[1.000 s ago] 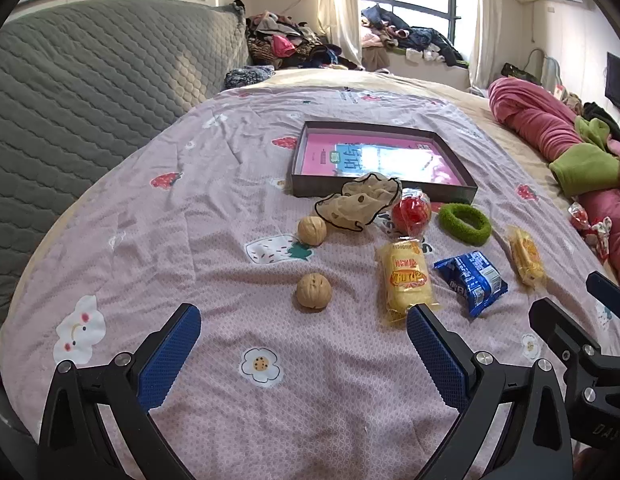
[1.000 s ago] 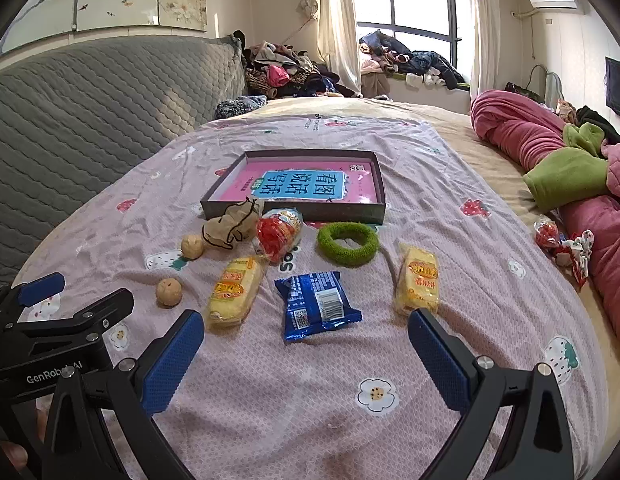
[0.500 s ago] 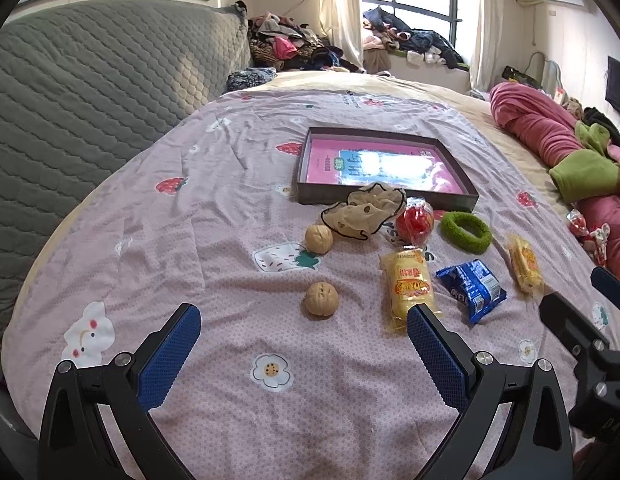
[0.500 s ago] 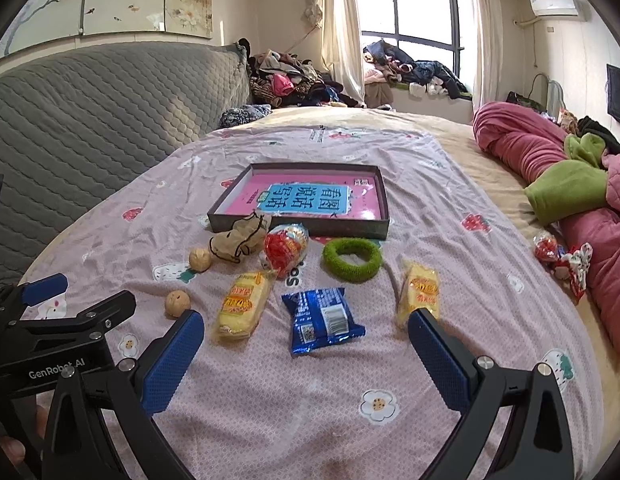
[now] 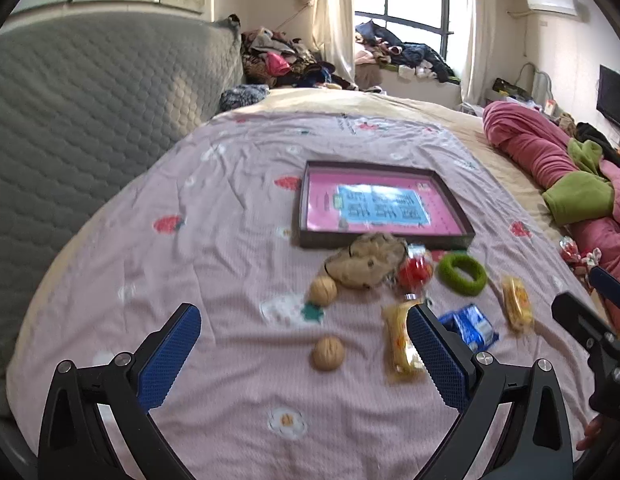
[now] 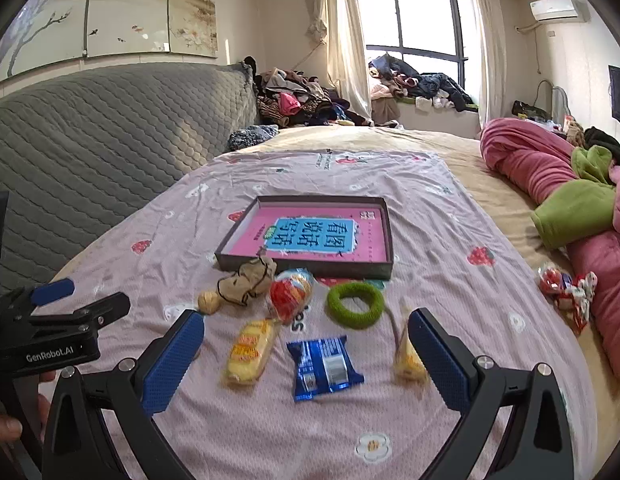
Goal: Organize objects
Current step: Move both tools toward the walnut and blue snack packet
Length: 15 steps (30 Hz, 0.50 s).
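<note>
A shallow dark box [image 6: 310, 270] with a pink and blue lining lies on the pink bedsheet. In front of it sit a beige cloth pouch [image 6: 247, 280], a red snack packet [image 6: 289, 292], a green ring [image 6: 356, 304], two yellow cake packets [image 6: 249, 352] [image 6: 406, 360], a blue packet [image 6: 324, 366] and two walnuts [image 5: 328, 354] [image 5: 322, 290]. My left gripper [image 5: 301, 344] hangs open above the near walnut. My right gripper [image 6: 305, 348] hovers open above the blue packet. Neither holds anything.
A grey quilted headboard [image 6: 109, 128] runs along the left. Rolled pink and green bedding [image 6: 550, 184] and a small red-and-white wrapped item [image 6: 566, 288] lie at the right. Piled clothes [image 6: 293, 100] sit by the window. A hand shows at the lower left [image 6: 5, 426].
Both grippers have risen and drawn back a little, so the objects sit lower and farther in view. Nothing on the bed has moved; both grippers stay open.
</note>
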Each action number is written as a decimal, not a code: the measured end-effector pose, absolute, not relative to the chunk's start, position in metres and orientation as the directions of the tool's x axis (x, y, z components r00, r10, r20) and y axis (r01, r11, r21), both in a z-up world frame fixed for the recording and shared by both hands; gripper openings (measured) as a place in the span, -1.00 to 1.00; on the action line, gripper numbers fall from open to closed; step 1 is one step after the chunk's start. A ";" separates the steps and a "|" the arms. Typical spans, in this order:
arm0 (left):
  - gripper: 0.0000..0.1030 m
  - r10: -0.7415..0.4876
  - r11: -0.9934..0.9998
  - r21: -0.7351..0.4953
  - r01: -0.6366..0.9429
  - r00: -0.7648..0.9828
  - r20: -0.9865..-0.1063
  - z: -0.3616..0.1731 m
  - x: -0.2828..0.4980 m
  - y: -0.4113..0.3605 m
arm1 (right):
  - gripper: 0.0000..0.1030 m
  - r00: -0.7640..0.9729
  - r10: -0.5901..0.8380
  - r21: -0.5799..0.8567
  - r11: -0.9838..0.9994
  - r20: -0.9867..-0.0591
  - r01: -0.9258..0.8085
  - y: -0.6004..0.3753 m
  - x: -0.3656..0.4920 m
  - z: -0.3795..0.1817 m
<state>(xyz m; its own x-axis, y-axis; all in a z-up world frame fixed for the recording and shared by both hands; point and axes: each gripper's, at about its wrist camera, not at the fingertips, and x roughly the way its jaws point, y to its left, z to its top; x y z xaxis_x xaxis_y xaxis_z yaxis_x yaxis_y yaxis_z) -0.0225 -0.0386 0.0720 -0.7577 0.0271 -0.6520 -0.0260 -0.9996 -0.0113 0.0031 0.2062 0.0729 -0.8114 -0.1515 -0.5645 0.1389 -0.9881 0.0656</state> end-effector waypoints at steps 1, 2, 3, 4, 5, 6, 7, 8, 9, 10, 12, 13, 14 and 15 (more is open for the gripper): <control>0.99 0.032 -0.999 -0.016 -0.028 -0.766 -0.642 0.078 -0.026 -0.039 | 1.00 -0.811 -0.152 0.058 -0.988 -0.565 0.145 0.205 -0.001 0.076; 0.99 0.039 -0.999 -0.022 -0.033 -0.769 -0.638 0.081 -0.028 -0.038 | 1.00 -0.811 -0.150 0.052 -0.988 -0.565 0.147 0.204 -0.003 0.078; 0.99 0.048 -0.999 -0.027 -0.039 -0.771 -0.635 0.083 -0.030 -0.037 | 1.00 -0.813 -0.150 0.045 -0.988 -0.562 0.151 0.202 -0.005 0.080; 0.99 0.058 -0.998 -0.033 -0.048 -0.774 -0.631 0.084 -0.032 -0.035 | 1.00 -0.812 -0.152 0.037 -0.987 -0.563 0.159 0.200 -0.008 0.081; 0.99 0.057 -0.998 -0.029 -0.051 -0.775 -0.630 0.084 -0.035 -0.033 | 1.00 -0.812 -0.149 0.030 -0.987 -0.564 0.160 0.198 -0.011 0.082; 0.99 0.051 -0.999 -0.022 -0.048 -0.775 -0.630 0.083 -0.037 -0.031 | 1.00 -0.812 -0.146 0.024 -0.987 -0.565 0.161 0.197 -0.013 0.082; 0.99 0.039 -0.999 -0.013 -0.040 -0.775 -0.631 0.082 -0.039 -0.029 | 1.00 -0.810 -0.143 0.017 -0.987 -0.568 0.162 0.195 -0.016 0.082; 0.99 0.030 -0.999 -0.007 -0.033 -0.775 -0.631 0.080 -0.042 -0.028 | 1.00 -0.809 -0.138 0.010 -0.987 -0.572 0.161 0.194 -0.018 0.081; 0.99 0.025 -1.000 -0.004 -0.029 -0.772 -0.635 0.078 -0.044 -0.027 | 1.00 -0.807 -0.137 0.006 -0.987 -0.574 0.163 0.193 -0.019 0.079; 0.99 0.024 -1.000 -0.005 -0.027 -0.770 -0.638 0.076 -0.046 -0.026 | 1.00 -0.804 -0.136 0.001 -0.986 -0.579 0.166 0.192 -0.021 0.077; 0.99 0.032 -0.999 -0.013 -0.031 -0.760 -0.649 0.070 -0.049 -0.024 | 1.00 -0.796 -0.133 -0.008 -0.985 -0.590 0.171 0.190 -0.023 0.072; 0.99 0.031 -0.999 -0.011 -0.032 -0.758 -0.651 0.067 -0.051 -0.023 | 1.00 -0.792 -0.131 -0.013 -0.985 -0.596 0.173 0.190 -0.024 0.069; 0.99 0.021 -1.000 0.000 -0.027 -0.757 -0.653 0.062 -0.052 -0.022 | 1.00 -0.787 -0.128 -0.018 -0.984 -0.603 0.175 0.189 -0.025 0.065; 0.99 0.014 -1.000 0.009 -0.026 -0.756 -0.655 0.059 -0.053 -0.020 | 1.00 -0.783 -0.124 -0.024 -0.984 -0.610 0.175 0.189 -0.026 0.061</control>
